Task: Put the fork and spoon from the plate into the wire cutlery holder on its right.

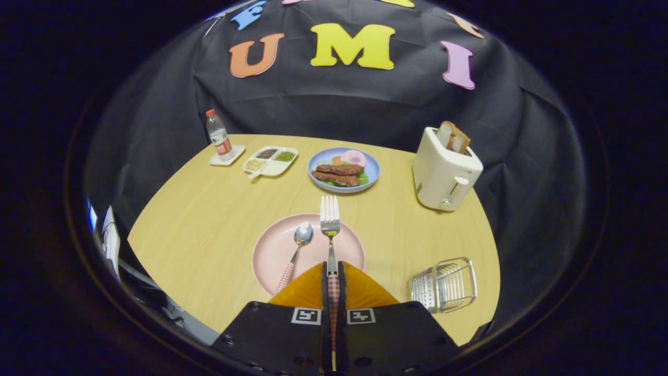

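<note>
— Now, what have the jaws (333,271) got hold of?

— Closed almost to touching, they pinch the checked handle of the fork (330,230) from both sides. The fork runs straight ahead of them, tines pointing toward the far edge of the desk (209,219) and standing over the far rim of the pink plate (271,256).

— And the spoon?

— The spoon (297,250) lies on the pink plate just left of the fork, bowl toward the far edge and its checked handle angled back over the plate's near rim. It is clear of the jaws.

— Where is the holder?

— The wire cutlery holder (444,284) sits near the right-hand near corner of the desk, well apart from the plate and to its right. From this angle I cannot tell whether it is upright or tipped.

— Anything else on the desk?

— Along the far edge: a water bottle (218,134) on a small white coaster (228,155) at the far left corner, a divided white dish (270,160) of seeds beside it, a blue plate (343,169) of meat and greens in the middle, and a white toaster (443,172) with bread slices (453,137) sticking up at the far right.
</note>
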### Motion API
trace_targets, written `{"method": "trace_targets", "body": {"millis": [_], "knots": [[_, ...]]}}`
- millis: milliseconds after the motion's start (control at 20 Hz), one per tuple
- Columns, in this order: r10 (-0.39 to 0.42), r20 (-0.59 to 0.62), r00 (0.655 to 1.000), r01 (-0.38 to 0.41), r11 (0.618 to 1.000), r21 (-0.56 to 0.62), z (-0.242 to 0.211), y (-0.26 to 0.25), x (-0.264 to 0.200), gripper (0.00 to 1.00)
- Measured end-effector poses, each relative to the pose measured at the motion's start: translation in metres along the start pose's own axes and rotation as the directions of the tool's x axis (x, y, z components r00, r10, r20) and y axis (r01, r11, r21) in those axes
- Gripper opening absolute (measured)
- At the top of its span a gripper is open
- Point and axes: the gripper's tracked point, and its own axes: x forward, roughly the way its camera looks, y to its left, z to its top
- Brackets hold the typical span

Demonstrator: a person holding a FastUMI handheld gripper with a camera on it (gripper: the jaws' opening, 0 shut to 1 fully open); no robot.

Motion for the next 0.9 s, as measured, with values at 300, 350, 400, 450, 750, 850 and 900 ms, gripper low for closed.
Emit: {"method": "trace_targets", "body": {"millis": [300,350,400,450,750,850,900], "knots": [[-0.066,-0.027,0.997,0.067,0.996,0.058,-0.001,-0.057,-0.034,0.03],[-0.082,-0.044,0.996,0.085,0.994,0.066,-0.004,-0.070,-0.038,0.03],[-0.099,-0.066,0.993,0.104,0.992,0.074,-0.008,-0.083,-0.041,0.03],[-0.110,-0.088,0.990,0.117,0.990,0.082,-0.014,-0.095,-0.047,0.03],[-0.133,-0.256,0.958,0.161,0.983,0.092,-0.043,-0.146,-0.067,0.03],[-0.119,-0.304,0.945,0.151,0.985,0.082,-0.050,-0.151,-0.074,0.03],[-0.120,-0.327,0.938,0.148,0.987,0.061,-0.051,-0.154,-0.077,0.03]]}}
